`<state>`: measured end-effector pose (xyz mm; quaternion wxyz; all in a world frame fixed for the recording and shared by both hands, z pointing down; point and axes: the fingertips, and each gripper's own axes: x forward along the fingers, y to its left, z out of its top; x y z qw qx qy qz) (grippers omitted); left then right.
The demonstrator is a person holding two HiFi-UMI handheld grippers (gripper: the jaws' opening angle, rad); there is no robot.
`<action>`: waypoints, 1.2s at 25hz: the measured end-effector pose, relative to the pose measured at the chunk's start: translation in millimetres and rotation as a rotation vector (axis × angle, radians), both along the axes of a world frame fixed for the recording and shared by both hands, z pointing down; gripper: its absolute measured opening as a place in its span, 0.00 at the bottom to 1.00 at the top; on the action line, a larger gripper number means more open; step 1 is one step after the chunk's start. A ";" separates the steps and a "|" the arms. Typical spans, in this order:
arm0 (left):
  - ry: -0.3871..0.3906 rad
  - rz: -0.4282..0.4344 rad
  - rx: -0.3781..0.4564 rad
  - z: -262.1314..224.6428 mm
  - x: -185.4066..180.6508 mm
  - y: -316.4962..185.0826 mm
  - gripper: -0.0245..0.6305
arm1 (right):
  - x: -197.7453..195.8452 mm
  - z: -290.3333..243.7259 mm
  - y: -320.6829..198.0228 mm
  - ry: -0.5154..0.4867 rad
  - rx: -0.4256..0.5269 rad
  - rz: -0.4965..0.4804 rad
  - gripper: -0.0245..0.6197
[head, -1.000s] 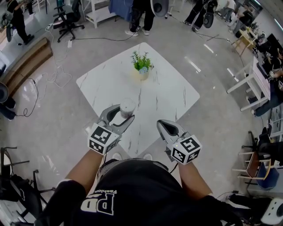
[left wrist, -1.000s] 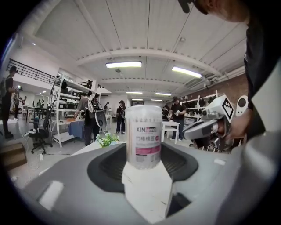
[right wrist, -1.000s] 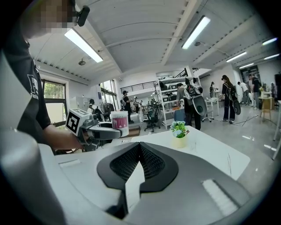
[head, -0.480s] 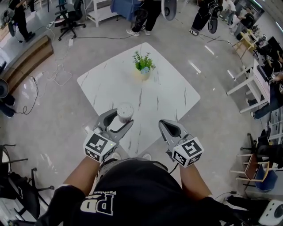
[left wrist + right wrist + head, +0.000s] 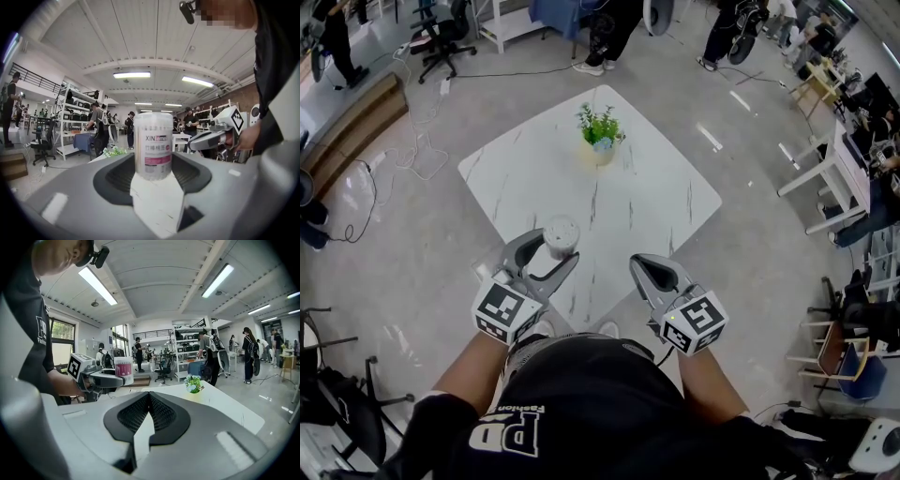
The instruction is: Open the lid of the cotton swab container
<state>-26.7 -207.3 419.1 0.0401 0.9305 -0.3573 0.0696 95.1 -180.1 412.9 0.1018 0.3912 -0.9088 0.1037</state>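
The cotton swab container (image 5: 561, 234) is a clear round tub with a white lid and a pink label. It is upright over the near corner of the white marble table (image 5: 637, 206). My left gripper (image 5: 562, 247) has its jaws on either side of the tub, pads against its walls. In the left gripper view the container (image 5: 153, 145) fills the gap between the dark pads, lid on top. My right gripper (image 5: 636, 262) hovers to the right of it, apart from it, shut and empty. The right gripper view shows the container (image 5: 123, 370) in the left gripper's tips, with the lid on.
A small potted plant (image 5: 600, 131) stands at the far side of the table. Around the table are grey floor, cables, office chairs, shelves and several people (image 5: 605, 28) standing at the back. White desks (image 5: 825, 178) stand to the right.
My left gripper has drawn slightly back toward me and to the left, the container staying between its jaws. The right gripper has barely shifted and stays shut.
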 end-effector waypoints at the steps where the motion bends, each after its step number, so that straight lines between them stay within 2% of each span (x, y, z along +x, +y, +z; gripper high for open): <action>1: -0.001 0.001 -0.001 0.7 0.3 0.2 0.49 | -1.7 0.0 1.0 0.003 0.004 -0.004 0.04; 9: -0.004 0.010 -0.011 5.0 3.2 3.6 0.49 | -5.5 -5.0 3.1 -0.025 0.026 -0.028 0.04; 10: -0.006 0.012 -0.014 6.6 3.1 4.5 0.49 | -5.8 -5.3 3.8 -0.021 0.031 -0.028 0.06; 12: -0.008 0.011 -0.020 9.7 2.2 6.1 0.49 | -6.8 -4.2 4.8 -0.005 0.036 -0.028 0.17; 15: -0.006 0.007 -0.024 11.8 1.1 7.5 0.49 | -6.2 -3.7 5.3 0.006 0.040 -0.024 0.18; 30: -0.011 0.015 -0.030 15.0 2.5 11.0 0.49 | -1.9 -10.9 5.9 -0.013 0.042 -0.015 0.33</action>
